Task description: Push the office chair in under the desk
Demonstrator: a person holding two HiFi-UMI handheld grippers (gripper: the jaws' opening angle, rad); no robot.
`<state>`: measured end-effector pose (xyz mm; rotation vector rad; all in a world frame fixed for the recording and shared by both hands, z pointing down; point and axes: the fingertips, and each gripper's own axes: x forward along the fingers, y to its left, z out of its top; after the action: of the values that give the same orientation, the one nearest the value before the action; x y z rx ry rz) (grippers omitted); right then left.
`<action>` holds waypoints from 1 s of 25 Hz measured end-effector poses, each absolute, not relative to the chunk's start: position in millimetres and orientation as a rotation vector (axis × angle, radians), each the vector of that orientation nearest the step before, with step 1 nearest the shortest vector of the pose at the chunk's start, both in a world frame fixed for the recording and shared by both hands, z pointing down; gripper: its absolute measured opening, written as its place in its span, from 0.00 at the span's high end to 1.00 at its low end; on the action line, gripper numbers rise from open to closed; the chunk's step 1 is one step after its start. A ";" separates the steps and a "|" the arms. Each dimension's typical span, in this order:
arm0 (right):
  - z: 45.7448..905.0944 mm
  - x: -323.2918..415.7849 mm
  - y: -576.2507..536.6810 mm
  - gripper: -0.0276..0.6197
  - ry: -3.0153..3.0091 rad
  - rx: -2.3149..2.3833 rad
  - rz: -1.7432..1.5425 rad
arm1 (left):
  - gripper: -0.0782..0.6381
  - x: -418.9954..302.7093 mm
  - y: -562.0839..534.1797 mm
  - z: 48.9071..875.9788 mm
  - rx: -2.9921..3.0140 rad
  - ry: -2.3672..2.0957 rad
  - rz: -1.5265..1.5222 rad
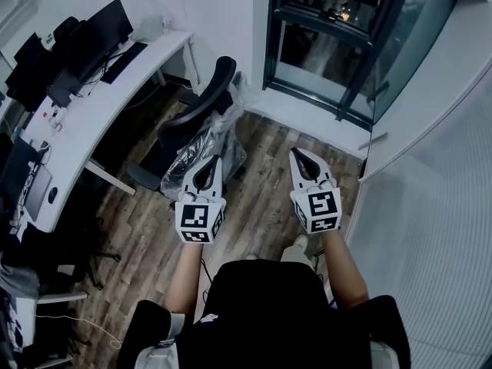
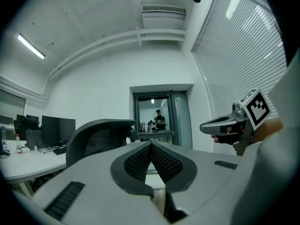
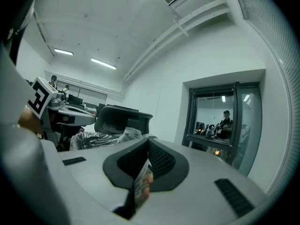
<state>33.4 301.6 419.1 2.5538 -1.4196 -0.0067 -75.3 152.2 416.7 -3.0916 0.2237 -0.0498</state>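
The office chair (image 1: 196,110), partly wrapped in plastic, is seen standing out from the white desk (image 1: 127,83), whose long edge runs along 10 o'clock. Dark floor is left open between them. The left gripper (image 1: 216,161) is held clenched on nothing just beside the chair at 11 o'clock. The right gripper (image 1: 297,156), likewise clenched and empty, is held over bare wooden floor (image 1: 261,198) at 1 o'clock, near the wall.
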 end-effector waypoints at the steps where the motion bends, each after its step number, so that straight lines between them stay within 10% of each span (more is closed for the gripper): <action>1: 420.4 38.2 302.7 0.92 -1.428 2.551 -0.008 | 0.87 -71.4 153.8 417.7 -3.089 0.233 -0.049; 25: 432.0 149.9 185.9 0.92 -1.962 2.206 -0.055 | 0.87 -7.5 109.6 429.9 -2.975 0.858 -0.109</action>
<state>149.9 185.9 432.0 2.2056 -1.9623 -0.0548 -7.5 109.6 429.9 -2.9749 0.8580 -0.1089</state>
